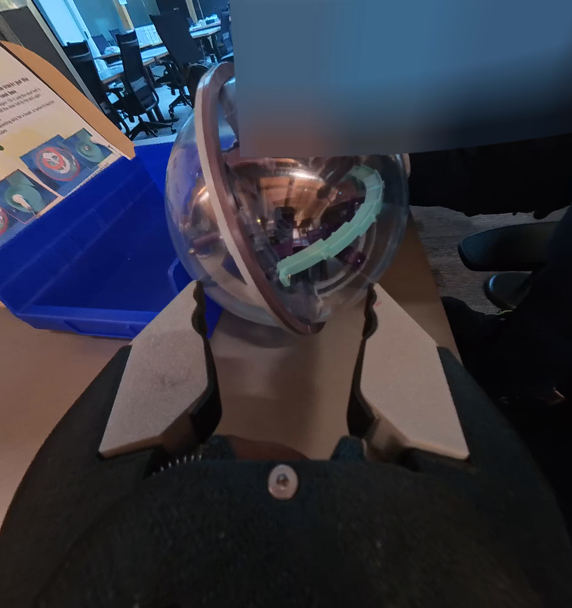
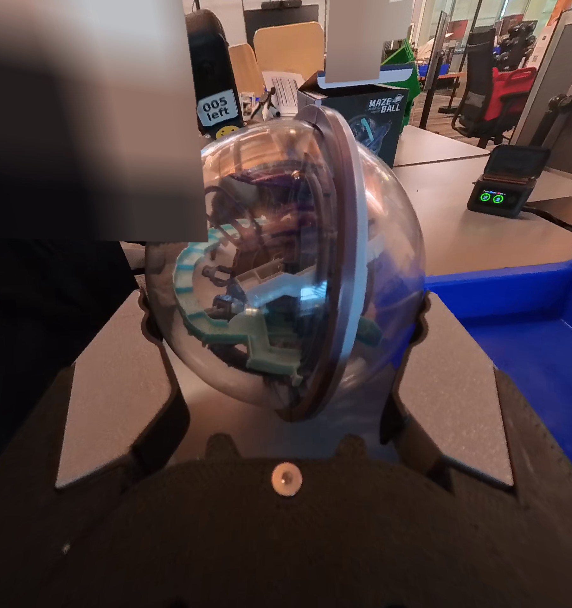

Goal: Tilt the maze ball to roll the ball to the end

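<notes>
Maze ball (image 1: 287, 237) is off the worktop (image 1: 47, 378), held between both grippers from opposite sides. Left gripper (image 1: 283, 296): jaws spread around the lower shell, tips touching it on either side. Right gripper (image 2: 284, 316): same, jaws spread wide and pressed against the sphere's flanks. The seam ring (image 2: 347, 250) runs near vertical, tilted, so the ball is mid-tilt.

Progress: grasp done, tilting underway by the look of it. A small shiny bead (image 2: 251, 311) sits on the pale track (image 2: 212, 325) in the right view, likely the ball, but glare makes that unsure. I can't tell where the end is, so the remaining run is unknown.

Around, left to right: instruction sheet (image 1: 24, 148), blue bin (image 1: 90, 263), product box (image 2: 367, 121), small device with lit screen (image 2: 498, 194). The bin sits just beside the ball and limits swing on that side.
</notes>
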Available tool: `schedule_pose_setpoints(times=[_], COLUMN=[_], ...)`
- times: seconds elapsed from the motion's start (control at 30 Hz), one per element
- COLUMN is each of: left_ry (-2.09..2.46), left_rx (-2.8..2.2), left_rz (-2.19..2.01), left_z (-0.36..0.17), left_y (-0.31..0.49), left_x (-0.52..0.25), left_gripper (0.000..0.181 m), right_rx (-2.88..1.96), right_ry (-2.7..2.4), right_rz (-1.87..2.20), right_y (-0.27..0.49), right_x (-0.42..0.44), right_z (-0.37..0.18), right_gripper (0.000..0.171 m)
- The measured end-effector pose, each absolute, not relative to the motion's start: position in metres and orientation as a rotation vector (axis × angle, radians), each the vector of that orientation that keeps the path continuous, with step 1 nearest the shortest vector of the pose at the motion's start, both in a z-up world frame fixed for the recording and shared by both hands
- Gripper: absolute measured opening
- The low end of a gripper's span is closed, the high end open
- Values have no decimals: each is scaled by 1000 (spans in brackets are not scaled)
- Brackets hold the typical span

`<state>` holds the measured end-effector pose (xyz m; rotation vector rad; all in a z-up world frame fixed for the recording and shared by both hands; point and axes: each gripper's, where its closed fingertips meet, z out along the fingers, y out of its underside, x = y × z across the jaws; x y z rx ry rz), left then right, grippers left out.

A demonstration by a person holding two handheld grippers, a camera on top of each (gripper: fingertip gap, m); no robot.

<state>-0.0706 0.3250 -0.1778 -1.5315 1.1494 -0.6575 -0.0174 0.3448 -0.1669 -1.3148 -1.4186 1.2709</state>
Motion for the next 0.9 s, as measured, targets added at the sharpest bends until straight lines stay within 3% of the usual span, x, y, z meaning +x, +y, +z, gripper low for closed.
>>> schedule_pose_setpoints(times=[0.9], left_ry=[1168], left_rx=[-1432], left_rz=[-559], left_z=[-160], left_y=[331], left_x=[-82], left_gripper=[97], right_rx=[-1126], right_ry=[-1407], right_rz=[1245], right_y=[349], right_x=[-31], right_z=[-140], right_gripper=[151])
